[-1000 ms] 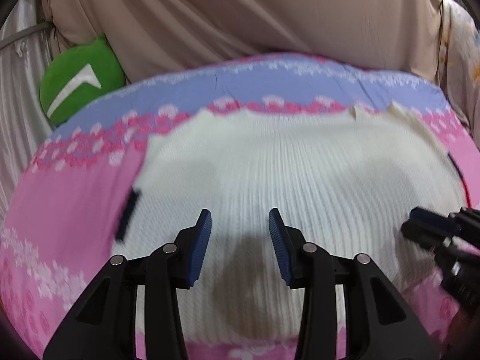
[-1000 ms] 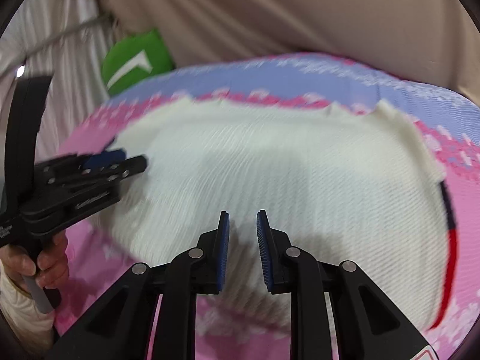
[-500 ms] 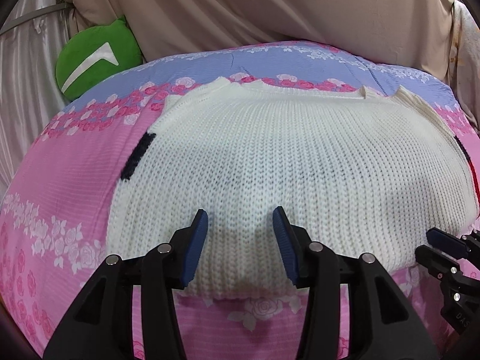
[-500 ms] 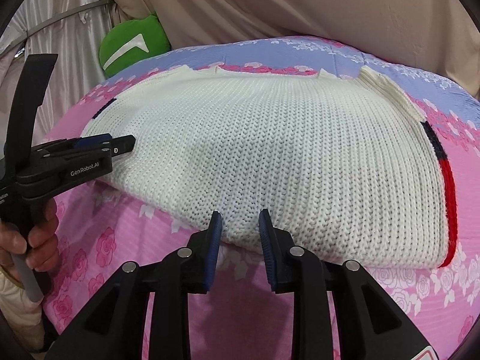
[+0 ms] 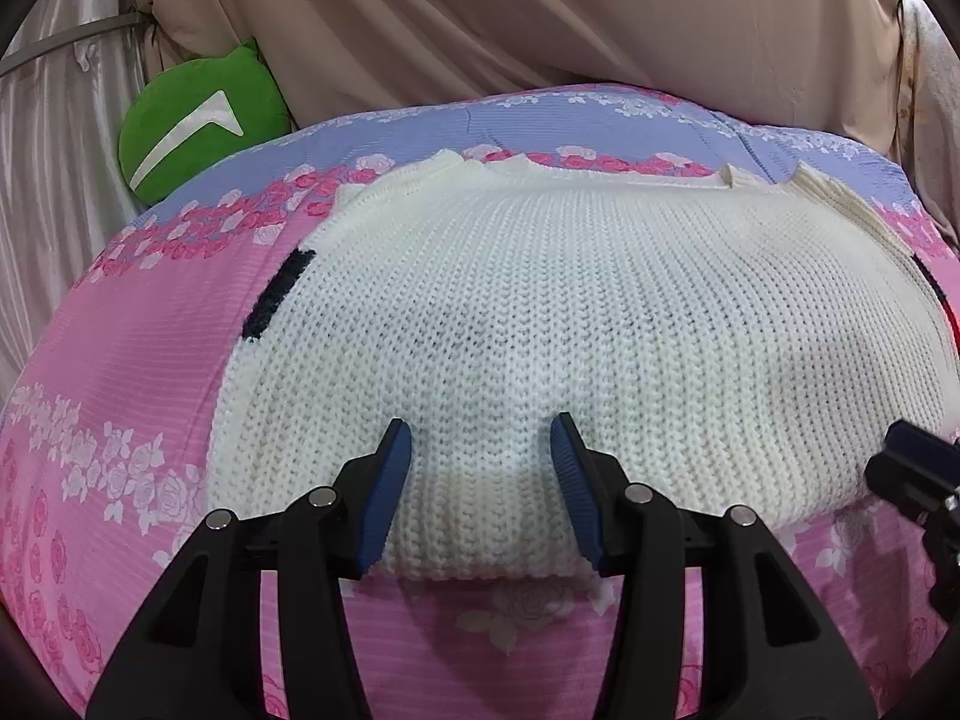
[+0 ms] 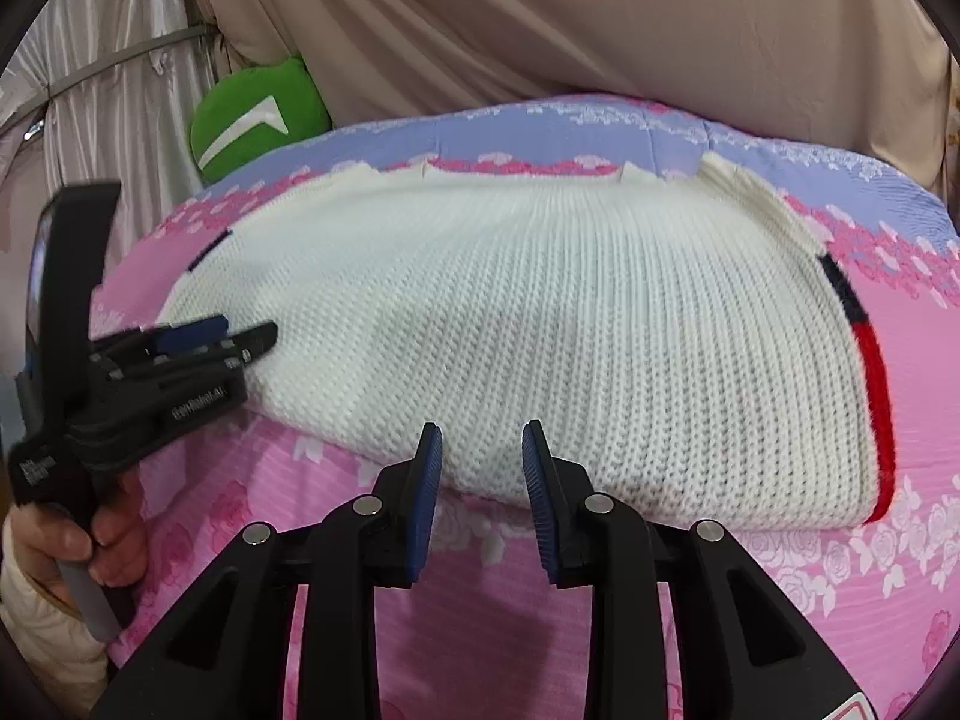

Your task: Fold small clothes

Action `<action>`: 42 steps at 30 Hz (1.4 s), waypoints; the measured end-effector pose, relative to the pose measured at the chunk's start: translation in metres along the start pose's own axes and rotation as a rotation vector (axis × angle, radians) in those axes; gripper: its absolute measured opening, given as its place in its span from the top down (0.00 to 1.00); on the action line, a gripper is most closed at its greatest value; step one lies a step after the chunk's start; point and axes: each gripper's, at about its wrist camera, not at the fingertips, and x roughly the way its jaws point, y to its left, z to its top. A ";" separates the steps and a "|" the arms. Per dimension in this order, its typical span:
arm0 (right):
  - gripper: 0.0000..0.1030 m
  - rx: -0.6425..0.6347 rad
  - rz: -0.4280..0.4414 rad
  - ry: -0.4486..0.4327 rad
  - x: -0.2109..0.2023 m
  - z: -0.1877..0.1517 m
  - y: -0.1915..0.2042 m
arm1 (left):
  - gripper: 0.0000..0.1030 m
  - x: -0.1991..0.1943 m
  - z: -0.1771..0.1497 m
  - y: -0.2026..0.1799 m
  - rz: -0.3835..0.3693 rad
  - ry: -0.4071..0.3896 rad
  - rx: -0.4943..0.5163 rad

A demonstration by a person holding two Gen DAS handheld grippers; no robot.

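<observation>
Nearest in the left wrist view: left gripper, blue pads spread wide, near hem of the white knit sweater lying between them but not pinched. In the right wrist view: right gripper, pads also apart, a narrower gap, nothing pinched, tips at the near folded edge of the sweater.

At the left side of the right wrist view: left gripper seen from the side, a little blurred, tips lying over the left edge of the sweater, handle held by a hand. At the far right edge of the left wrist view: part of the right gripper, just beside the sweater's right lower corner.

Further out: sweater folded into a thick rectangle, lying flat on the pink floral bedspread, about in the middle of the bed. Dark navy stripe at its left edge, navy and red stripe along its right edge. Ribbed cuff or collar pieces showing at the far edge.

Beyond the sweater: lilac band of the bedspread with white flowers. Behind it, at the left: green cushion with a white mark. Farthest: beige curtain across the back, shiny pale curtain at the left.
</observation>
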 end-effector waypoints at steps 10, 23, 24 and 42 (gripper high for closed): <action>0.70 0.016 0.016 -0.073 0.021 0.066 0.008 | 0.54 -0.001 0.000 0.001 -0.010 -0.011 -0.008; 0.69 -0.012 -0.011 0.023 0.072 0.072 0.013 | 0.37 -0.044 0.033 0.116 0.090 -0.106 -0.229; 0.69 -0.015 -0.013 0.024 0.071 0.073 0.014 | 0.34 -0.039 0.035 0.122 0.085 -0.094 -0.231; 0.63 0.014 0.033 0.031 0.076 0.079 0.011 | 0.76 0.035 0.066 0.106 -0.300 0.120 -0.352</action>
